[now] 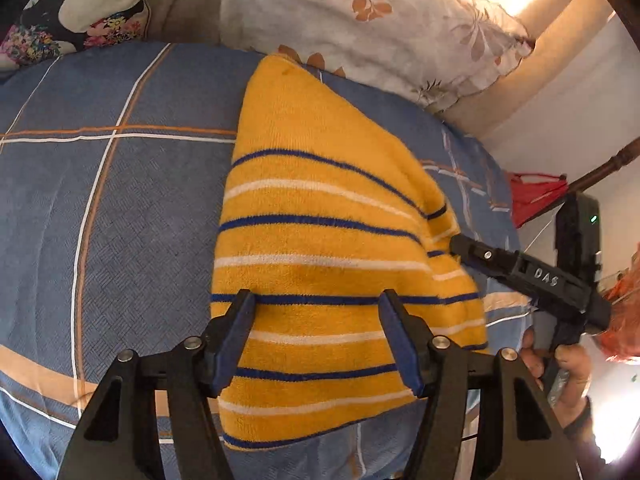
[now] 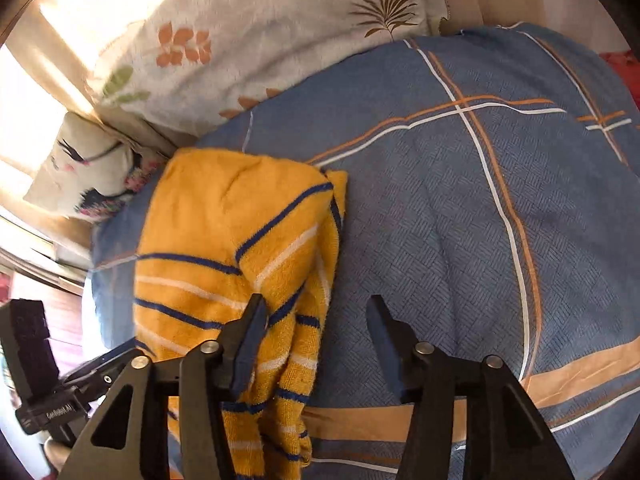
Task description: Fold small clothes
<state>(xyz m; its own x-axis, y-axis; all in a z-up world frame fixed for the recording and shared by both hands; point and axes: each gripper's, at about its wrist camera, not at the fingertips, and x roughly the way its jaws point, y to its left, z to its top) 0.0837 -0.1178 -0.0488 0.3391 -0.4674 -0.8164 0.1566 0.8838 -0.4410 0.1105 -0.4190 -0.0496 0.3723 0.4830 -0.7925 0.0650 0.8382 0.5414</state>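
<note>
Over on the blue checked bedspread (image 1: 120, 208) lies the yellow striped garment (image 1: 320, 240), folded lengthwise below the leaf-print pillow (image 1: 360, 20). Above it the left gripper (image 1: 316, 336) hangs spread wide, gripping nothing; the right gripper (image 2: 316, 340), likewise released, sits at its right edge.

yellow striped towel (image 2: 224, 240) near end: hidden under left finger (image 2: 246, 344) | red cloth (image 1: 534, 196): partly behind right gripper (image 1: 454, 246), kind unclear
</note>
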